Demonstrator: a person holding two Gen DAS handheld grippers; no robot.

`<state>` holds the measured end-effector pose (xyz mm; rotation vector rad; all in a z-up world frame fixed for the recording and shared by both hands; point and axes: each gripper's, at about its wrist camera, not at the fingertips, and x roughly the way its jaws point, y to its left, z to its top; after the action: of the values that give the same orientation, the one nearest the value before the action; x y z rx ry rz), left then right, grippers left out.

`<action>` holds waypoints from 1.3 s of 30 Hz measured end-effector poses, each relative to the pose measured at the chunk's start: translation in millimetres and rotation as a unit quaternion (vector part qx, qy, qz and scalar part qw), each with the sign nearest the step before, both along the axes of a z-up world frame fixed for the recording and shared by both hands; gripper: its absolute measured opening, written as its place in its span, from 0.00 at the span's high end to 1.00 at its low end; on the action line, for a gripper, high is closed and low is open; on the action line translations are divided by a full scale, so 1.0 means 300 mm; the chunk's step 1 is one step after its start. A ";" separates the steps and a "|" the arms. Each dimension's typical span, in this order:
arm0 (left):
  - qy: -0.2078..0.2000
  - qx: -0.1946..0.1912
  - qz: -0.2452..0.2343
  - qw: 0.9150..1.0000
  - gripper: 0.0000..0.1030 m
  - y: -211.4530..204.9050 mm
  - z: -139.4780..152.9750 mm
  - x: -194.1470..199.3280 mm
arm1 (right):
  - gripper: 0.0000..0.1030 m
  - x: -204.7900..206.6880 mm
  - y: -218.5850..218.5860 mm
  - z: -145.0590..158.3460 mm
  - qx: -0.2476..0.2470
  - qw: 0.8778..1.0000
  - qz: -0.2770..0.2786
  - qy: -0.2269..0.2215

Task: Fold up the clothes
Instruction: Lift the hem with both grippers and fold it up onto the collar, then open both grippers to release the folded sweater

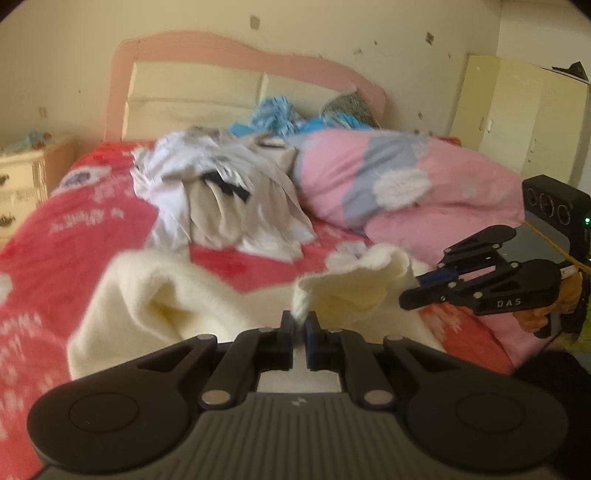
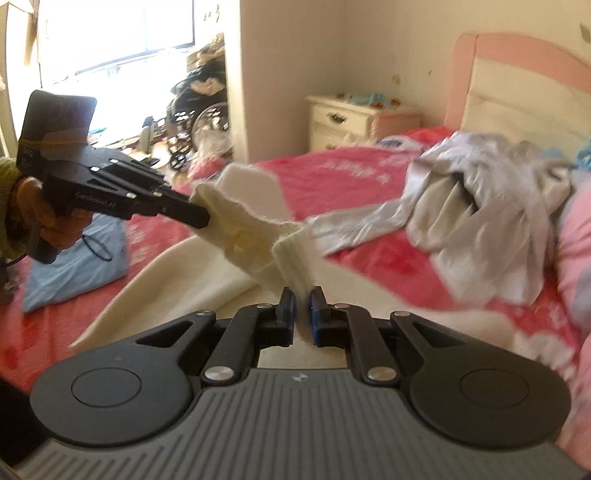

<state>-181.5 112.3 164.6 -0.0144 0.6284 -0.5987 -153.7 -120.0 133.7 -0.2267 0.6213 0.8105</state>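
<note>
My left gripper (image 1: 299, 323) and right gripper (image 2: 303, 301) each pinched tight on cream garment (image 1: 155, 295) edge, above red bedspread (image 1: 92, 221).

Daylight glares through the window (image 2: 110, 33) (blown white); motion blur smears the bedding (image 1: 92, 206), fisheye edges bend.

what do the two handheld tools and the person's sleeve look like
Both are matte black linkage tools with silver pivot pins, round side discs and a ribbed grey base. The left tool carries pale lettering on its side, a black box on top and a yellow band around it. The right tool has blue pads, "DAS" in pale letters, a box with round ports and a green light. The left hand shows a green knit sleeve.
</note>
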 end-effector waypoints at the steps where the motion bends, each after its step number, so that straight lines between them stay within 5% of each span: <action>1: 0.004 0.006 -0.006 1.000 0.94 -0.004 -0.008 -0.022 | 0.93 -0.025 0.002 -0.010 -0.001 1.000 0.003 0.008; 14: 0.088 0.037 -0.021 0.995 0.94 0.005 -0.196 -0.269 | 0.93 -0.256 0.071 -0.166 -0.052 0.993 0.050 0.096; 28: 0.116 0.041 -0.029 0.992 0.94 0.040 -0.248 -0.378 | 0.93 -0.345 0.109 -0.200 -0.106 0.984 0.097 0.105; 39: 0.119 0.099 -0.047 0.987 0.92 0.014 -0.341 -0.419 | 0.93 -0.400 0.167 -0.298 -0.162 0.971 0.141 0.110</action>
<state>-307.3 116.3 62.5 0.1334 0.9220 -0.6280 -273.6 -69.8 44.4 -0.5361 0.9463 1.0138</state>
